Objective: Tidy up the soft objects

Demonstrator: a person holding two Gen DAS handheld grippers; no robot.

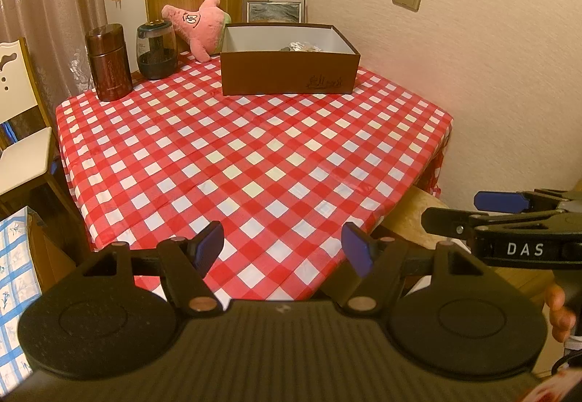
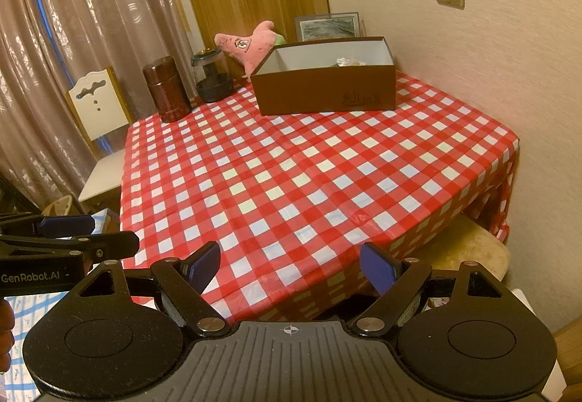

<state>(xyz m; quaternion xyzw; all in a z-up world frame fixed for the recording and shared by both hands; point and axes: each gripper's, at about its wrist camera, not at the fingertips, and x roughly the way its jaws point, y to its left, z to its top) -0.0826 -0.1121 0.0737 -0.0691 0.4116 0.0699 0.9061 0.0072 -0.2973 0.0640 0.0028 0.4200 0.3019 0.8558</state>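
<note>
Table under red-and-white checked cloth [image 1: 254,147], centre of frame. Brown open box [image 1: 289,69], upper centre, a crumpled silvery item inside. Pink plush toy [image 1: 196,25], upper centre-left, just beside the box's left end, behind it. Brown canister [image 1: 108,62] and dark glass jar [image 1: 156,51], upper left. Left gripper [image 1: 283,249], bottom centre: jaws wide apart, nothing between. Right gripper [image 2: 291,267], bottom centre: jaws wide apart, nothing held

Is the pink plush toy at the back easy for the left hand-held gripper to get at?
Probably yes: the left hand-held gripper is open, and the checked cloth ahead lies bare up to the pink plush toy left of the brown box.
</note>
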